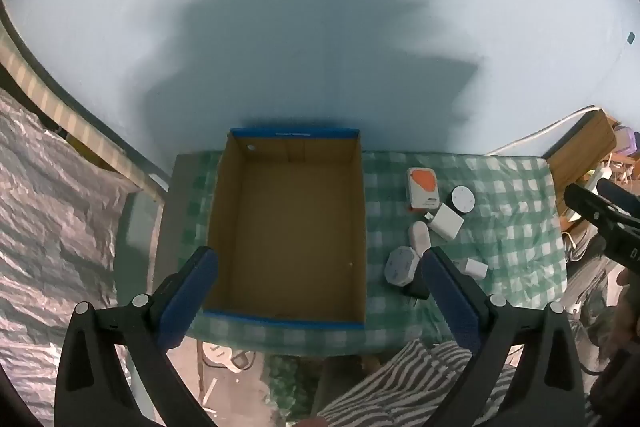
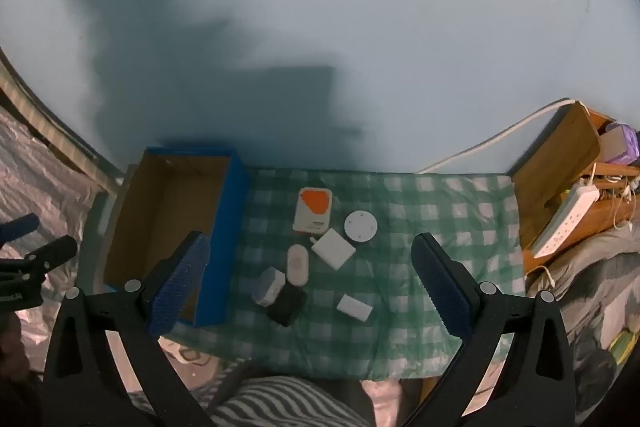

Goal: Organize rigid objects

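Observation:
An empty cardboard box with blue outer walls [image 1: 288, 227] [image 2: 224, 227] sits on the left of a green checked cloth [image 2: 420, 227]. To its right lie several small devices: an orange-and-white one [image 2: 314, 209], a round white one [image 2: 360, 225], a white square adapter [image 2: 334, 249], a white oval one [image 2: 298, 265], a grey-white plug [image 2: 270, 285], a black block [image 2: 286, 305] and a small white block [image 2: 354, 308]. My left gripper [image 1: 320, 263] is open above the box's near end. My right gripper [image 2: 310, 251] is open above the devices. Both are empty.
A pale blue wall stands behind the table. A wooden shelf [image 2: 556, 163] with a white power strip [image 2: 564, 223] stands at the right, with a white cable along the wall. Crinkled silver sheeting [image 1: 52, 207] lies at the left. Striped fabric [image 2: 280, 403] is near the table's front edge.

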The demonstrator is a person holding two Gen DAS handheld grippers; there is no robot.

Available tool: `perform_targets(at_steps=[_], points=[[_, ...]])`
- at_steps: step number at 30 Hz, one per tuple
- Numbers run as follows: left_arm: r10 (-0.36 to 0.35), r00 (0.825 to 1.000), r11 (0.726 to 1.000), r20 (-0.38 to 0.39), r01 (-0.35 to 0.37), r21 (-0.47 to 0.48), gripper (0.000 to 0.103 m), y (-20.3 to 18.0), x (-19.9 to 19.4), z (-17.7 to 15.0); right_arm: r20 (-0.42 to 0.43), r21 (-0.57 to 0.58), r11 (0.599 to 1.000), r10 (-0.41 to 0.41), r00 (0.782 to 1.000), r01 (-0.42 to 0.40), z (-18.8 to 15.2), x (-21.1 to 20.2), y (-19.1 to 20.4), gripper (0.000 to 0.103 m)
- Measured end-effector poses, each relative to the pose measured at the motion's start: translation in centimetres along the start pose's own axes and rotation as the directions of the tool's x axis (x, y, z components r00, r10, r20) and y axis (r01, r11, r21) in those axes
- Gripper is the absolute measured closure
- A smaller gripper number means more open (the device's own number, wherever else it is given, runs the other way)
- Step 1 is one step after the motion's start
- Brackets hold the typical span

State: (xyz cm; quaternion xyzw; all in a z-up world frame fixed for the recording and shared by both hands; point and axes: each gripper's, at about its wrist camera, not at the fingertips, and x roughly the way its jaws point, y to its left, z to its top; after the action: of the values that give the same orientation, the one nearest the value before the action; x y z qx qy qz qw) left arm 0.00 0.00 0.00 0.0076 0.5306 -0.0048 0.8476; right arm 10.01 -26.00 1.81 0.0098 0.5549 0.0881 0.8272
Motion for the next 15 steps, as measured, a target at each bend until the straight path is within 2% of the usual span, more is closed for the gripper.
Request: perform_targets(at_steps=[8, 15], points=[[0.007, 1.0, 0.999, 0.018, -0.008, 0.048, 0.001, -0.6, -0.2, 0.0, 0.004, 0.004, 1.0, -0.003, 1.0, 0.003, 0.0, 0.0, 0.4, 0.002], [0.003, 0.998, 0.999, 0.057, -0.006, 0.041, 0.001, -0.8, -0.8, 0.3, -0.001, 0.008, 1.0, 0.011, 1.0, -0.011, 0.5, -0.4, 0.6, 0.002]])
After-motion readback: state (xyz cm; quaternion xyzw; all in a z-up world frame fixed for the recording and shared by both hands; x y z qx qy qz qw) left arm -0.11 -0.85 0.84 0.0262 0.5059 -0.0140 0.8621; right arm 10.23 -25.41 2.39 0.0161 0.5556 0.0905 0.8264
